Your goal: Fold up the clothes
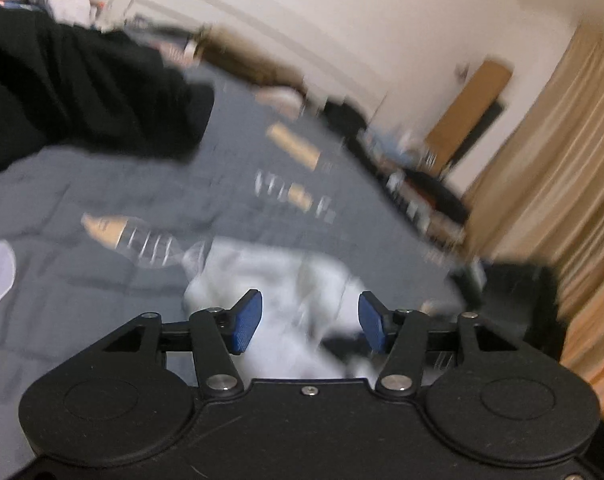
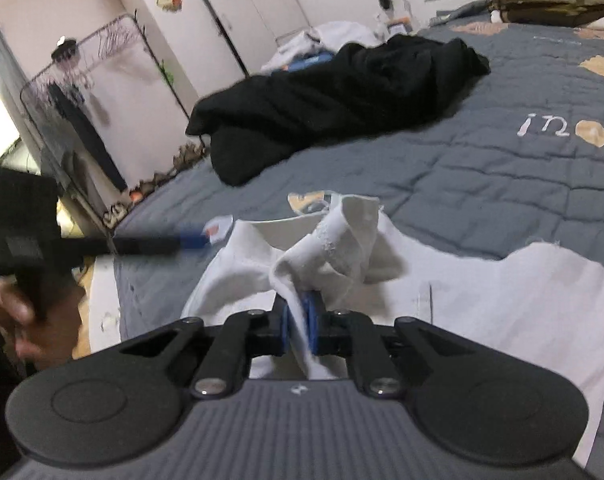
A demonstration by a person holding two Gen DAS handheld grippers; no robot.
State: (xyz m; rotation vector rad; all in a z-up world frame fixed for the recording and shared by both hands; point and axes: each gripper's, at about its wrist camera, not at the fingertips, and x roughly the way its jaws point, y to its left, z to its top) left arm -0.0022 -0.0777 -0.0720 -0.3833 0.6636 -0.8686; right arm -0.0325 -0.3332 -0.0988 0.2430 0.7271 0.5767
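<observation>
A white garment lies spread on the grey quilted bed. My right gripper is shut on a bunched fold of that white cloth, which rises in a crumpled peak in front of the blue pads. In the blurred left wrist view my left gripper is open above the white garment, with nothing between its blue pads. The right wrist view shows the left gripper as a dark blurred bar at the left, held by a hand.
A black garment lies heaped on the far part of the bed, with white clothes behind it. A clothes rack stands left of the bed by the wardrobe doors. Folded olive bedding sits at the far right. Beige curtains hang beyond the bed.
</observation>
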